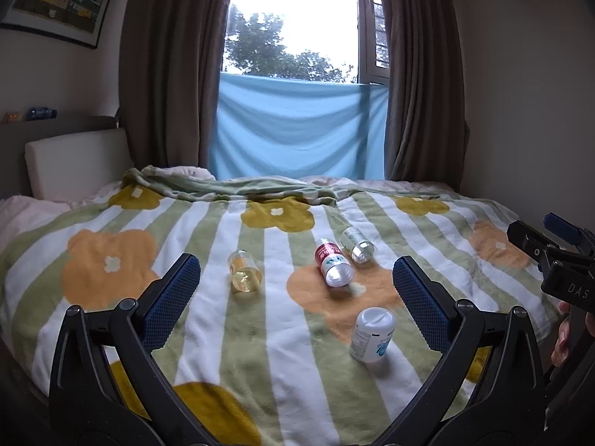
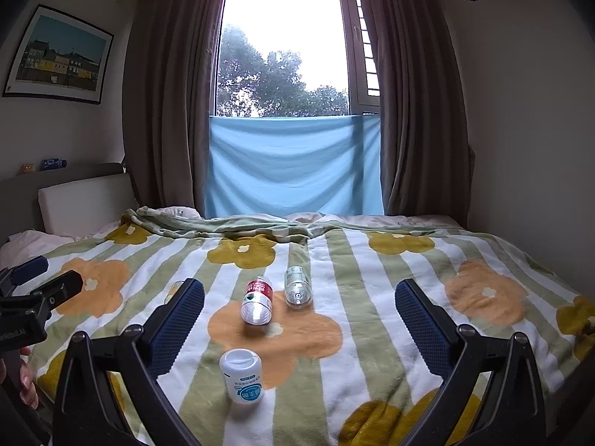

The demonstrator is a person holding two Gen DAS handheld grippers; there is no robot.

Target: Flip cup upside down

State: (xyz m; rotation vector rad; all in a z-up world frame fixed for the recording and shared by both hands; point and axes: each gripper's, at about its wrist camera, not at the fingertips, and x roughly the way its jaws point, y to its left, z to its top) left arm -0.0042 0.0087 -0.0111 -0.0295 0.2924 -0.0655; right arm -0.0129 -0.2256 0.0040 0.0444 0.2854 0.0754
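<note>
A clear, yellow-tinted cup [image 1: 244,271] lies on its side on the flowered blanket [image 1: 208,334], its base towards me. My left gripper [image 1: 296,264] hovers open in front of it with nothing between its blue pads [image 1: 171,297]. In the right wrist view the cup [image 2: 174,290] is mostly hidden behind the left finger. My right gripper [image 2: 300,285] is open too and holds nothing, low over the blanket [image 2: 372,353] near the front edge of the bed.
A red-labelled bottle [image 1: 333,265] and a clear bottle [image 1: 357,245] lie side by side right of the cup. A white bottle [image 1: 372,334] stands tilted nearer to me. The other gripper and a hand [image 1: 561,338] are at the right edge. Headboard left, curtains and window behind.
</note>
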